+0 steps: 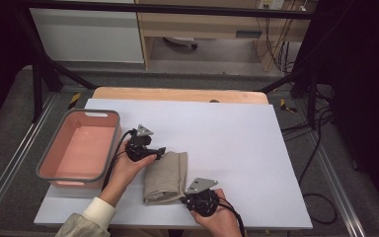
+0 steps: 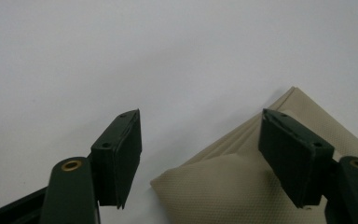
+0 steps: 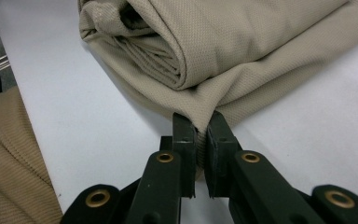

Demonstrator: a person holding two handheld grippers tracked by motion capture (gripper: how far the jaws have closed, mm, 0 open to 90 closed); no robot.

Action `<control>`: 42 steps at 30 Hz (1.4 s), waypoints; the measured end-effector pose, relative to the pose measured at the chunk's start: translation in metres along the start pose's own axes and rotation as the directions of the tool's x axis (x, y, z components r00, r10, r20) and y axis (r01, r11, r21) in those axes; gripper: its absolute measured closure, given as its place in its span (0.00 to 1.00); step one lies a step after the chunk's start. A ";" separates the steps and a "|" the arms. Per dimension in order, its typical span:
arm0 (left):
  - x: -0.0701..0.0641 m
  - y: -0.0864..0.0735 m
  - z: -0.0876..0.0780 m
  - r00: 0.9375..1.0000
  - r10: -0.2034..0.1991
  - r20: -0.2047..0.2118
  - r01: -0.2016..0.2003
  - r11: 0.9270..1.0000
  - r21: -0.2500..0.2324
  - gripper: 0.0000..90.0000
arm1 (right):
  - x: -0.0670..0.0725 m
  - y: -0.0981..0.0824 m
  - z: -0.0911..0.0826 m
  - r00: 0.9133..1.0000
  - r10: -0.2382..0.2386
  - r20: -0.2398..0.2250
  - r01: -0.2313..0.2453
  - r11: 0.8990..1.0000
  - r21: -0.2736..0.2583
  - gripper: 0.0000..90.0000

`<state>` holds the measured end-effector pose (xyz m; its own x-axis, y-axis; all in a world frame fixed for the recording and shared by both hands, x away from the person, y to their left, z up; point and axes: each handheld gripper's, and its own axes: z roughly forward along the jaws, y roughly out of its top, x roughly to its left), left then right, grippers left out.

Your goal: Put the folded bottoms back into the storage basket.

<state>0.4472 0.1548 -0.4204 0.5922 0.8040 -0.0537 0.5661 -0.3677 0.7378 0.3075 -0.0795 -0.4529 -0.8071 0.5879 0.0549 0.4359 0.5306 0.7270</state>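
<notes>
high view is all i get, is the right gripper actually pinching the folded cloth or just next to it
Observer: The right gripper is shut on an edge of the folded cloth; fabric sits between its pads.
Operator: and the left one
Observer: The left gripper is open, with a cloth corner between its jaws and neither pad pressing on it.
Operator: cloth lifted at all
Observer: No, the bundle rests on the white table, layered folds facing the right gripper.

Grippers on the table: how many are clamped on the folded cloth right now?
1. The right gripper, at the near edge of the beige cloth, pinches its edge. The left gripper, at the cloth's far corner beside the pink bin, has its jaws apart.
</notes>
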 end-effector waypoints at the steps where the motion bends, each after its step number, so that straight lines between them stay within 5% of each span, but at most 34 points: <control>1: 0.000 0.000 0.001 1.000 0.000 0.001 0.000 1.000 0.002 0.34 | 0.000 0.000 0.000 1.000 -0.001 0.000 0.001 1.000 0.000 0.94; 30: 0.008 -0.014 0.009 1.000 0.006 -0.009 -0.005 0.998 0.057 0.38 | -0.001 0.000 0.000 1.000 0.001 -0.004 -0.001 1.000 -0.001 0.94; 42: 0.009 -0.020 0.011 1.000 -0.007 0.029 0.004 0.996 0.093 0.48 | -0.002 0.000 0.000 1.000 0.009 -0.009 -0.009 1.000 0.000 0.94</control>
<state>0.4476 0.1640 -0.4434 0.6049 0.7925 -0.0781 0.6192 -0.4065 0.6718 0.3090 -0.0804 -0.4534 -0.8066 0.5873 0.0671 0.4429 0.5253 0.7266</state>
